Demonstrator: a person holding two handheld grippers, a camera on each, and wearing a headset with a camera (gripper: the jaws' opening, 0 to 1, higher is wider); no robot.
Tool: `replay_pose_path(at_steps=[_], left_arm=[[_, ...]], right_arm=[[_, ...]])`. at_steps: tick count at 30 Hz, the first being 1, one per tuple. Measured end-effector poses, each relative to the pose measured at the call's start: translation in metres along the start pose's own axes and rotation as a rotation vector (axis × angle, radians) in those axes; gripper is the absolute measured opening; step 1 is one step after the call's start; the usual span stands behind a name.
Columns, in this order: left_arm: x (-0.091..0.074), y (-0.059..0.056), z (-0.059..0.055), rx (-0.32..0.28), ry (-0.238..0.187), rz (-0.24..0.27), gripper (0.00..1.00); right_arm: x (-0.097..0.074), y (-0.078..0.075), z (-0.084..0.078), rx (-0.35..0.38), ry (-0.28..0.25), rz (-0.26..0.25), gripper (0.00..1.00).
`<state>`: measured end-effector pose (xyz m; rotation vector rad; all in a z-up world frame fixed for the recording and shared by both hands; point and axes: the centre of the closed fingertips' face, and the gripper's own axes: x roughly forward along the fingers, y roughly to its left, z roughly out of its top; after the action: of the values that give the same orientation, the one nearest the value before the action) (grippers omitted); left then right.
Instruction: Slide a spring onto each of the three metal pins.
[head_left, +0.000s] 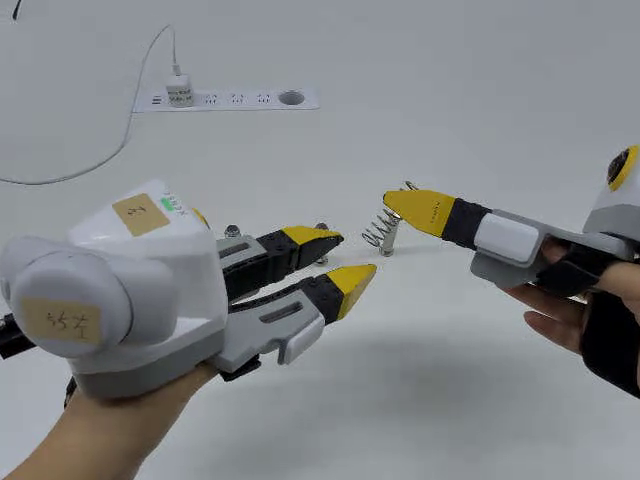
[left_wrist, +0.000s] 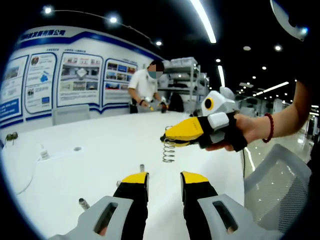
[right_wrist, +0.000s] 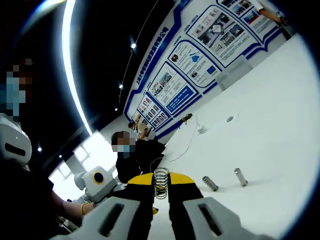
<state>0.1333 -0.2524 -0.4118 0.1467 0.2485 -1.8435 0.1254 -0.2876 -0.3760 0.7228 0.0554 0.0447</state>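
Head view, L claw (head_left: 352, 255) labels (head_left: 140, 215) illegible

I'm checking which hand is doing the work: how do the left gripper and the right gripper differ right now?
The left gripper is open, with nothing between its jaws; the right gripper is shut on a spring. The right gripper holds that spring by an upright pin; the left gripper hovers to the side, touching nothing. Both have black jaws with yellow tips.
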Motion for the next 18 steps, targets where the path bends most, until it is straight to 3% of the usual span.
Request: replay_pose_path(at_steps=[7, 13, 18], left_arm=[[-0.013, 0.015, -0.010, -0.009, 0.016, 0.075, 0.32], [-0.026, 0.029, -0.018, -0.022, 0.028, 0.148, 0.40], [-0.034, 0.038, -0.023, -0.026, 0.038, 0.197, 0.49]], right_arm=[[-0.001, -0.012, 0.005, -0.100, 0.004, -0.059, 0.11], [-0.001, -0.026, 0.008, -0.243, 0.026, -0.129, 0.11], [0.000, -0.035, 0.011, -0.295, 0.034, -0.167, 0.11]])
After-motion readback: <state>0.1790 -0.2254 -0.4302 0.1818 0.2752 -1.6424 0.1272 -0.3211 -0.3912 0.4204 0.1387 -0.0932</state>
